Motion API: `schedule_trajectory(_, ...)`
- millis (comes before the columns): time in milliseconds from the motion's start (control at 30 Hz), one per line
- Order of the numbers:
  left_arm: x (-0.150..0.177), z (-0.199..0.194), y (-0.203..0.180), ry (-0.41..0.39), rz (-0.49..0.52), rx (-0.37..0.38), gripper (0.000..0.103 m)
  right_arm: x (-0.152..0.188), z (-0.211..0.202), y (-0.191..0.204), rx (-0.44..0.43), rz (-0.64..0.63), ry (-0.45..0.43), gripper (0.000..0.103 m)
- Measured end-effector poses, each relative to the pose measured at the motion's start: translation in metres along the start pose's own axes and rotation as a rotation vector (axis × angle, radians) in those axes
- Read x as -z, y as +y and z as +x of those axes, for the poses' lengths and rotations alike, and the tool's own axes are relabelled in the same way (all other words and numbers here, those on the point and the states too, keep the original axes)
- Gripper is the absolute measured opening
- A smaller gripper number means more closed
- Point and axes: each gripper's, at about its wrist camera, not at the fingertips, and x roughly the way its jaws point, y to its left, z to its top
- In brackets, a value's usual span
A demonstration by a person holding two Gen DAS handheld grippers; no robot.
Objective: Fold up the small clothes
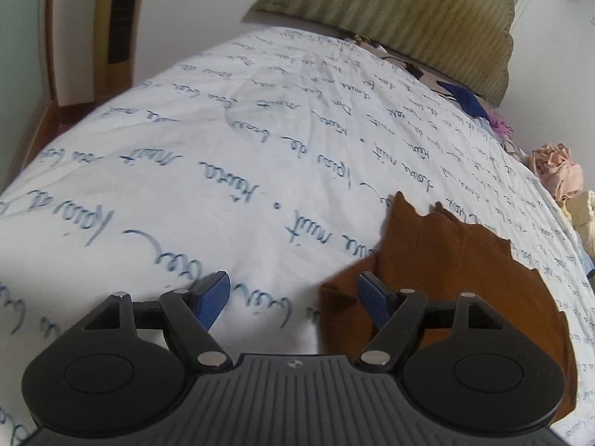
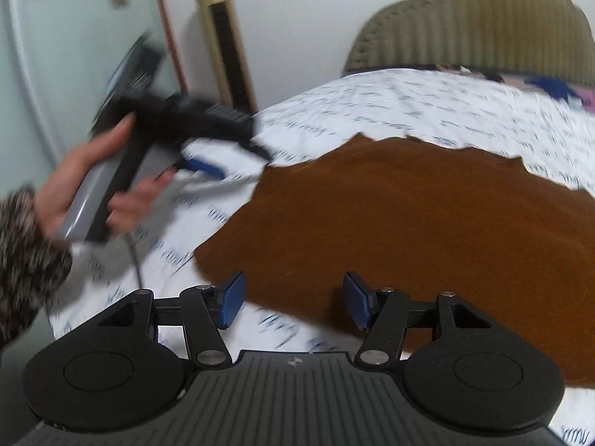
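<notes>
Brown garment (image 2: 427, 230) flat on bed sheet (image 1: 223, 171). Left hand-held gripper (image 1: 293, 297) spread, nothing pinched, right pad over garment's left edge. Right hand-held gripper (image 2: 293, 299) spread, empty, above near edge.

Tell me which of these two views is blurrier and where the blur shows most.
The right wrist view is blurrier: the hand holding the left tongs is streaked by motion, and the sheet's script smears. The left wrist view is sharper: writing on the bedsheet is crisp, the brown garment has clean edges, though fisheye distortion bulges the bed.
</notes>
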Motion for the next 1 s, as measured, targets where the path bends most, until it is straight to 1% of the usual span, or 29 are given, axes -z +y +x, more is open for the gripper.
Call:
schedule_trajectory(67, -0.006, 0.005, 0.000, 0.000, -0.021, 0.025, 0.076, 0.003, 0.004, 0.020, 0.020, -0.087, 0.018, 0.059)
schedule_trajectory(167, -0.015, 0.017, -0.005, 0.031, -0.027, 0.063, 0.078, 0.008, 0.007, 0.042, 0.044, -0.192, 0.039, 0.061)
schedule_trajectory(233, -0.018, 0.025, -0.013, 0.041, 0.000, 0.072, 0.078, 0.010, 0.010, 0.055, 0.092, -0.263, 0.041, 0.062)
schedule_trajectory(333, -0.022, 0.038, -0.023, 0.064, 0.034, 0.081, 0.078, 0.016, 0.011, 0.075, 0.164, -0.396, 0.018, 0.061)
schedule_trajectory(433, -0.025, 0.045, -0.032, 0.089, 0.058, 0.122, 0.078, 0.016, 0.013, 0.089, 0.230, -0.496, -0.007, 0.062)
schedule_trajectory(567, -0.030, 0.060, -0.044, 0.145, 0.082, 0.172, 0.079, 0.016, 0.021, 0.099, 0.267, -0.540, 0.019, 0.062)
schedule_trajectory(633, -0.032, 0.065, -0.049, 0.153, 0.084, 0.187, 0.081, 0.017, 0.027, 0.103, 0.293, -0.554, 0.028, 0.062)
schedule_trajectory(733, -0.035, 0.071, -0.056, 0.175, 0.087, 0.237, 0.081, 0.018, 0.037, 0.105, 0.312, -0.583, 0.030, 0.059)
schedule_trajectory(800, -0.035, 0.074, -0.062, 0.177, 0.104, 0.246, 0.081, 0.019, 0.042, 0.109, 0.324, -0.595, 0.028, 0.058)
schedule_trajectory(900, -0.033, 0.080, -0.071, 0.173, 0.143, 0.226, 0.081, 0.019, 0.055, 0.110, 0.343, -0.606, 0.030, 0.051)
schedule_trajectory(967, -0.030, 0.082, -0.076, 0.162, 0.169, 0.210, 0.081, 0.019, 0.062, 0.109, 0.354, -0.597, 0.033, 0.037)
schedule_trajectory(1000, -0.029, 0.082, -0.077, 0.158, 0.181, 0.200, 0.080, 0.018, 0.064, 0.110, 0.353, -0.589, 0.036, 0.036)
